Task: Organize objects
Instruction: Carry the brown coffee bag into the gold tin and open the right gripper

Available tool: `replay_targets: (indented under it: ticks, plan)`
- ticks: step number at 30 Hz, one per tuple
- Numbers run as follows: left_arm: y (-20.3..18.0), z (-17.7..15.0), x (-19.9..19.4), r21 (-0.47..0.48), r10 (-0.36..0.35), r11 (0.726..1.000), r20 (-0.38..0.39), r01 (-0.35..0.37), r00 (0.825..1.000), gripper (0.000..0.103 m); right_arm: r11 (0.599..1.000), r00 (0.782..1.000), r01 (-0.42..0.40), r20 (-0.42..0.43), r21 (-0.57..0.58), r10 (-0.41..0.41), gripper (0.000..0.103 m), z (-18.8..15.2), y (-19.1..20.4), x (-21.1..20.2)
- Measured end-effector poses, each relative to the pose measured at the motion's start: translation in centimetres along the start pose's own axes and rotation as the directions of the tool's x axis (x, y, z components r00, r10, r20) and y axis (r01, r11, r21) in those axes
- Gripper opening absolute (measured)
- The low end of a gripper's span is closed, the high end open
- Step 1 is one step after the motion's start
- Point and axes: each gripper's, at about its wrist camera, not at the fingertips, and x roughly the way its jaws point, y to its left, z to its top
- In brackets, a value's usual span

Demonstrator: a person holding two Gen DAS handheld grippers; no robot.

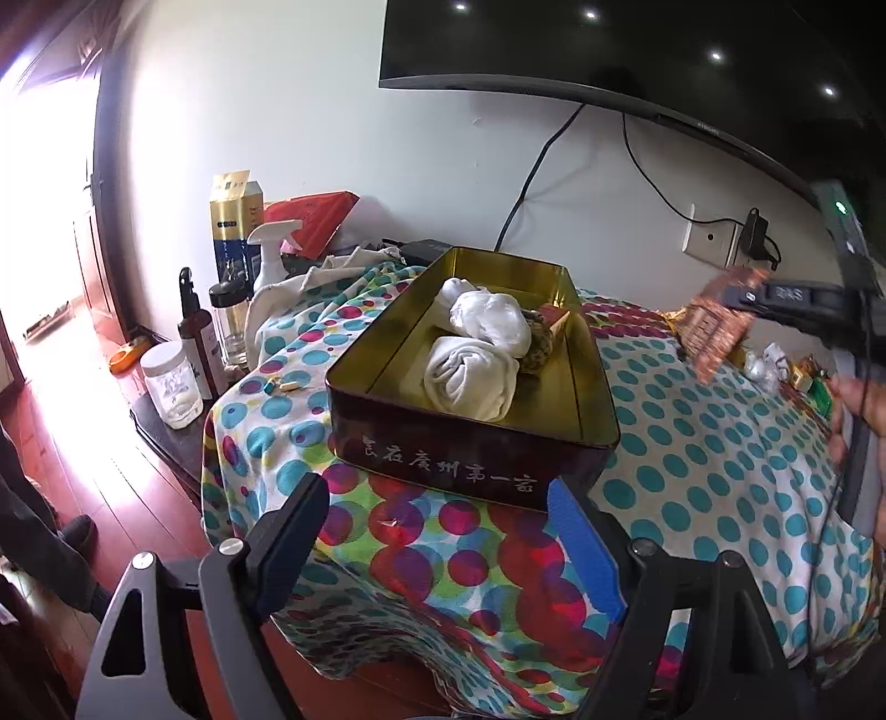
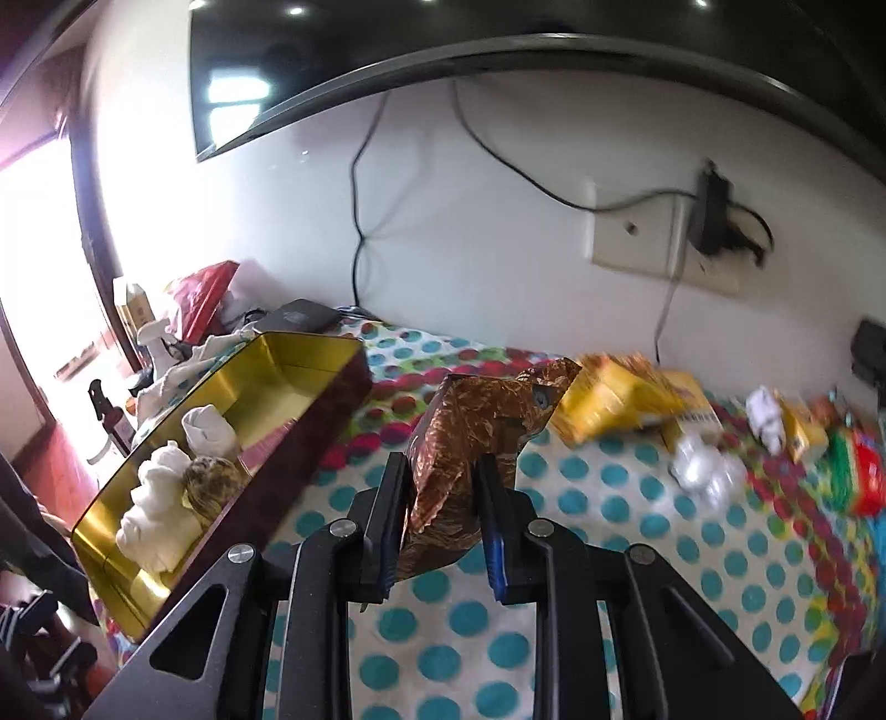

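Note:
A dark red tin box (image 1: 470, 459) with a gold inside stands open on the dotted cloth (image 1: 692, 443). It holds two rolled white cloths (image 1: 470, 382) and a brownish bundle (image 1: 534, 343). My left gripper (image 1: 437, 515) is open just before the tin's near wall, with nothing between its fingers. In the right wrist view my right gripper (image 2: 443, 471) is shut on a crinkled brown foil packet (image 2: 470, 437), held above the cloth to the right of the tin (image 2: 310, 437). The left wrist view shows that packet (image 1: 720, 327) in the air at the far right.
Yellow packets (image 2: 620, 404), white wrapped lumps (image 2: 703, 471) and a red and green item (image 2: 858, 471) lie on the cloth at the right. Bottles, a spray bottle (image 1: 271, 249) and a jar (image 1: 169, 382) crowd the left edge. A television (image 1: 609, 50) hangs above, with cables down the wall.

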Motion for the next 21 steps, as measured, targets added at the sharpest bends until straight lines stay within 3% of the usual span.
replay_targets:
  ticks: [4,9,14,21]
  plan:
    - [0.1,0.2,0.0,-0.010,-0.031,0.999,-0.011,0.031,0.999,0.084,1.000,0.999,0.023,-0.036,0.017,-0.023,0.022,-1.1,-0.8,0.8]
    - [0.3,0.5,-0.4,-0.022,-0.044,0.999,0.005,0.044,0.999,0.084,0.997,1.000,-0.011,0.007,0.072,0.011,0.019,-0.4,-1.2,0.0]
    - [0.6,0.4,0.1,-0.031,-0.027,0.999,-0.025,0.026,0.999,0.084,0.997,0.996,-0.068,0.064,-0.021,0.069,0.019,2.6,3.4,-0.6]
    - [1.2,0.5,0.4,-0.054,-0.019,0.998,-0.036,0.017,0.999,0.084,0.983,0.987,-0.149,0.053,-0.104,0.155,0.019,5.1,10.9,2.2]
